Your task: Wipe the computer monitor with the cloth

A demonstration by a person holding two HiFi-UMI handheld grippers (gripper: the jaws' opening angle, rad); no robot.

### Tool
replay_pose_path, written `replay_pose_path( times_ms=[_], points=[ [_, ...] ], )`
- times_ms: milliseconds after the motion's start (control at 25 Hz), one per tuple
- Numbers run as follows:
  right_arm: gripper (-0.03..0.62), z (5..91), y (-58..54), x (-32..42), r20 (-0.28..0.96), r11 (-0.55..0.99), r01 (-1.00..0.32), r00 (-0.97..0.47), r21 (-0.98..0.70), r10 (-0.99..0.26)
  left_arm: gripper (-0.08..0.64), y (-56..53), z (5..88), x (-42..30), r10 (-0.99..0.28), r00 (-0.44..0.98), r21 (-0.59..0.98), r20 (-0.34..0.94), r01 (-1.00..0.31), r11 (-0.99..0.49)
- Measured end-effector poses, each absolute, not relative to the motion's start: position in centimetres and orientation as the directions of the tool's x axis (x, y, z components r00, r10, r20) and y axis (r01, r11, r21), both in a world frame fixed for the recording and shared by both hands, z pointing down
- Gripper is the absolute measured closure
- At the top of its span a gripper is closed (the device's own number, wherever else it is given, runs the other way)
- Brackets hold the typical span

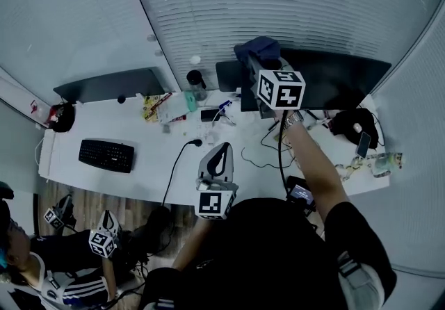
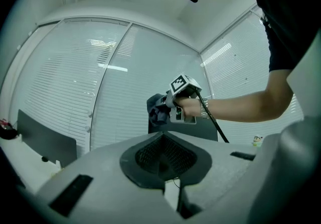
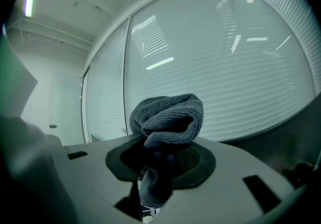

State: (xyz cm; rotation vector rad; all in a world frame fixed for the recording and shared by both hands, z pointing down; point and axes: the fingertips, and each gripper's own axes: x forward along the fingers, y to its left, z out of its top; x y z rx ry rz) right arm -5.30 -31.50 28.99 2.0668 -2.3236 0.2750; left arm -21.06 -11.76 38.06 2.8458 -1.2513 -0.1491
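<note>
My right gripper point(image 1: 254, 60) is raised at the top left edge of the dark monitor point(image 1: 327, 79) and is shut on a bunched grey-blue cloth point(image 1: 259, 47). In the right gripper view the cloth point(image 3: 169, 120) bulges out above the jaws of that gripper point(image 3: 159, 163), with the window blinds behind it. My left gripper point(image 1: 221, 153) hangs low over the desk's front, shut and holding nothing. In the left gripper view, beyond the left gripper point(image 2: 162, 143), I see the right gripper point(image 2: 176, 103) and the cloth point(image 2: 157, 108) against the monitor point(image 2: 203, 131).
On the white desk point(image 1: 149, 159) are a keyboard point(image 1: 106, 155), a bottle point(image 1: 197, 83), snack packets point(image 1: 157, 105), cables point(image 1: 182, 156) and a phone point(image 1: 363, 143). A second monitor point(image 1: 111, 85) stands at the left. Another person point(image 1: 66, 270) with marker cubes sits at the lower left.
</note>
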Motion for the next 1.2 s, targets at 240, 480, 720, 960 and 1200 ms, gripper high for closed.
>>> replay_pose_path(
  times_ms=[240,480,720,960,1200],
  points=[
    [0.471,27.2,-27.3,-2.4,0.092,0.11,-0.985,-0.123,-0.135,-0.988,0.554,-11.6,37.6,-20.6,-0.727,0.682,0.057,-0.079,-0.725,-0.687],
    [0.471,26.6,-19.9,0.6,0.073,0.163,-0.982,-0.17,-0.092,-0.983,0.554,-11.0,37.1,-19.8,-0.706,0.703,0.028,-0.083,-0.707,-0.707],
    [0.47,28.0,-11.5,3.8,0.061,0.11,-0.984,-0.12,-0.136,-0.991,0.554,-10.9,37.6,-19.1,-0.71,0.701,0.023,-0.069,-0.71,-0.704],
    [0.471,29.8,-6.0,4.1,0.046,0.065,-0.973,-0.077,-0.221,-0.996,0.554,-10.3,36.2,-17.4,-0.679,0.725,0.041,-0.114,-0.68,-0.732],
    [0.477,31.2,-3.2,1.7,0.036,0.078,-0.977,-0.087,-0.199,-0.996,0.554,-9.5,34.9,-15.5,-0.64,0.759,0.045,-0.119,-0.64,-0.767]
  ],
)
